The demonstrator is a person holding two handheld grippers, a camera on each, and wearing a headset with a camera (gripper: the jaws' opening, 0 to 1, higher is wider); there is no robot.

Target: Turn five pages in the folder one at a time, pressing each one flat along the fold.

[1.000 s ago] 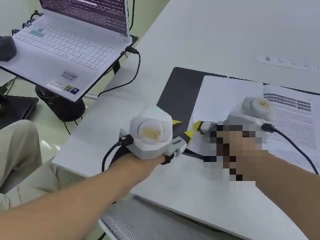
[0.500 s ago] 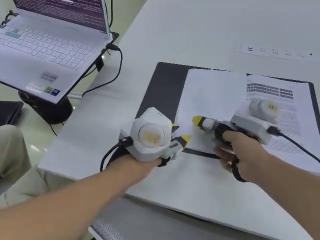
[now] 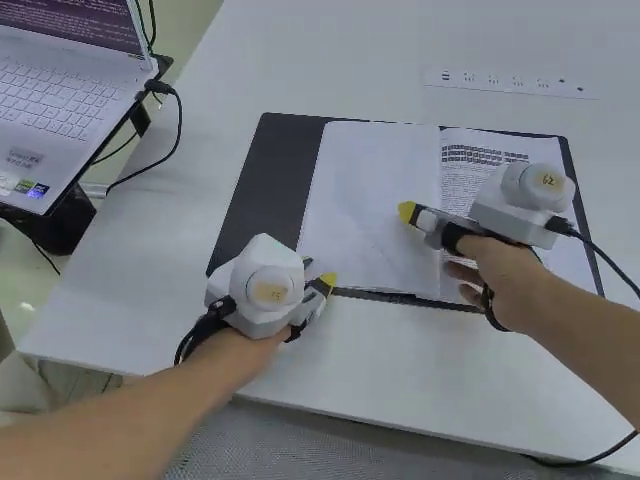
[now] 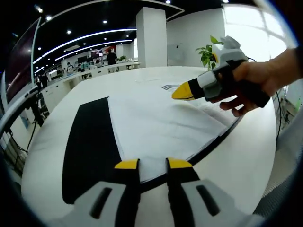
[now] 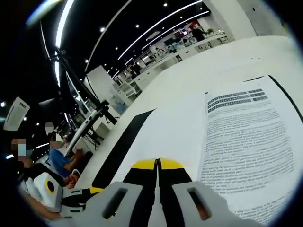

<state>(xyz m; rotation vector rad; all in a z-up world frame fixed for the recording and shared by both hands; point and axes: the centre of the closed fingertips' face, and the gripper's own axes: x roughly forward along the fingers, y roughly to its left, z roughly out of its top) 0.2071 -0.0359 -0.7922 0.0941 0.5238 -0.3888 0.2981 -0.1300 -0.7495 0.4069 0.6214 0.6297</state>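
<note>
Right gripper (image 3: 407,211) nearer fold (image 3: 440,160), jaws together, perhaps touching smooth page (image 3: 360,190)

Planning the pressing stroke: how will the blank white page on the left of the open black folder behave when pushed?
The blank white paper page looks thin and creased, so probably floppy and light. Held at the fold, it would likely buckle, not slide, under a sideways push from the shut right gripper.

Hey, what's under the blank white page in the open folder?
The black folder cover shows past the left and near edges of the blank page. Whether more sheets lie beneath it is hidden by the page itself.
</note>
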